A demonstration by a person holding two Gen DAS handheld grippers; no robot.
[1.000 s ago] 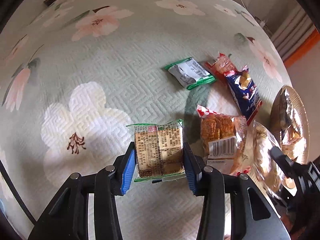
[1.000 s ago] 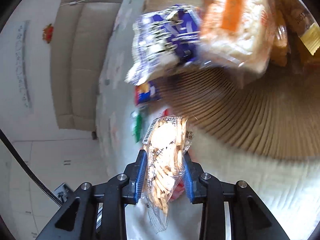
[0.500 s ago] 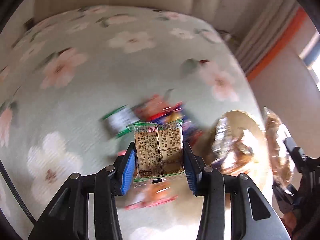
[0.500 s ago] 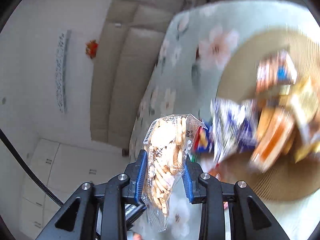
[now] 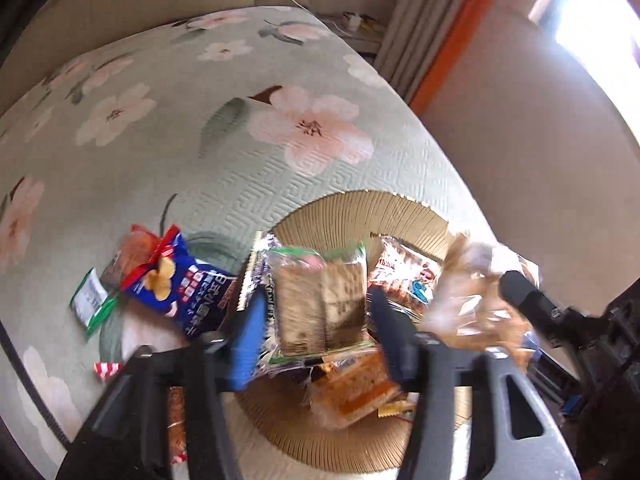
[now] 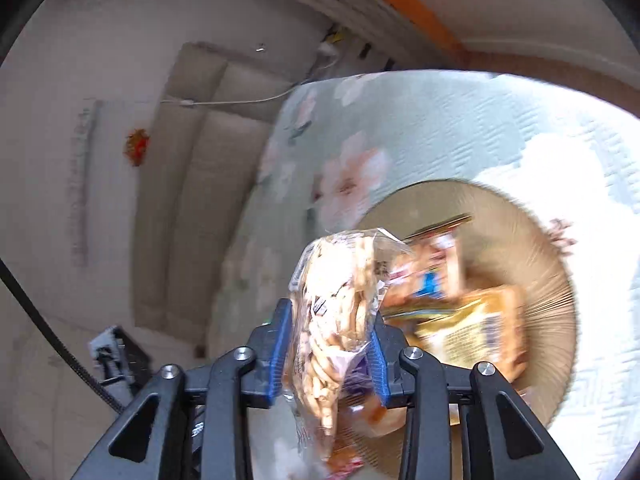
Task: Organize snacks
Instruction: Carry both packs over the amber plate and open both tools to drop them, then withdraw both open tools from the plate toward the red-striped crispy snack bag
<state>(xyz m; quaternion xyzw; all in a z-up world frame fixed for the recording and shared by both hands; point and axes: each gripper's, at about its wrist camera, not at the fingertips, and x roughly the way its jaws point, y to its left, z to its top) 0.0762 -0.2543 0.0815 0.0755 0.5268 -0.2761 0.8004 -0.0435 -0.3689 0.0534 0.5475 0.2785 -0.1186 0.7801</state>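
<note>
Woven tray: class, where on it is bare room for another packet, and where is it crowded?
The woven tray is bare along its far rim, toward the pink flower, and on its near rim. Its middle is heaped with packets. Left of it, the blue chip bag crowds the bedspread.

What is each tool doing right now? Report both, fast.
Left tool: shut on the green-edged cracker pack, above the woven tray.
Right tool: shut on the clear biscuit bag.
</note>
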